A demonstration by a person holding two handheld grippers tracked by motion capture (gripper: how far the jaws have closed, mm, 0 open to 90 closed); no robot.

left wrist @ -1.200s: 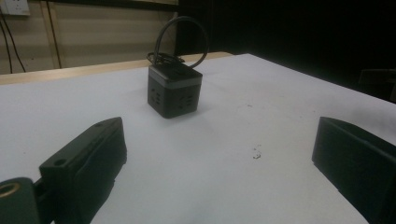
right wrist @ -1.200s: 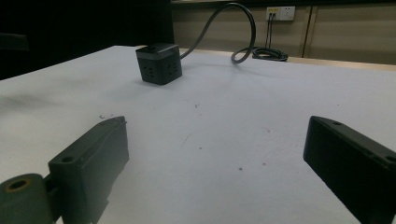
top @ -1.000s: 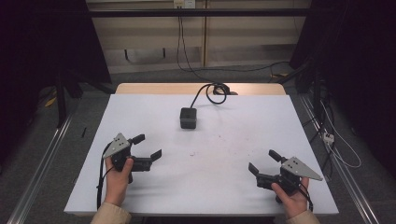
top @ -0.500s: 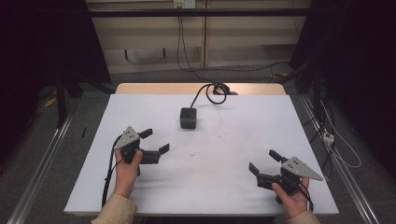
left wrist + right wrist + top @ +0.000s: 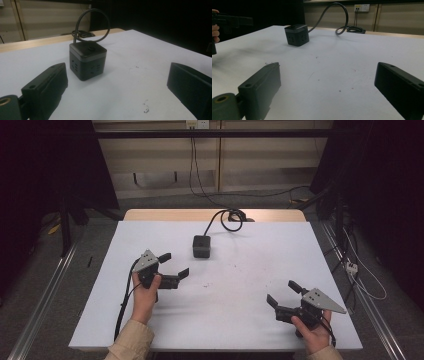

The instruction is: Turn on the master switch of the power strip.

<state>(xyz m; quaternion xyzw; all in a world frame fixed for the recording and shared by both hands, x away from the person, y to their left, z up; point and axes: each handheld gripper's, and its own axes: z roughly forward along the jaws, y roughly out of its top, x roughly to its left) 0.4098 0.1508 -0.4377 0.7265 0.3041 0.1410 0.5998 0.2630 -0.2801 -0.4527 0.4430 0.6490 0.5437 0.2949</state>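
A black cube-shaped power socket (image 5: 202, 246) sits on the white table (image 5: 250, 270) toward the far middle; its thick black cable (image 5: 227, 217) loops off behind it. My left gripper (image 5: 174, 264) is open and empty, a short way to the cube's near left, jaws aimed at it. In the left gripper view the cube (image 5: 87, 60) stands just ahead between the jaws. My right gripper (image 5: 283, 293) rests open near the front right, far from the cube (image 5: 297, 34), which appears ahead at the left in the right gripper view.
The coiled cable lies on the wooden strip (image 5: 150, 215) at the table's far edge. Dark curtains and metal rails flank both sides. Small dark specks (image 5: 205, 284) mark the table's middle. A wall outlet (image 5: 361, 7) with cords is behind.
My left gripper has moved forward and to the right across the table, closing in on the cube. The right gripper has stayed still.
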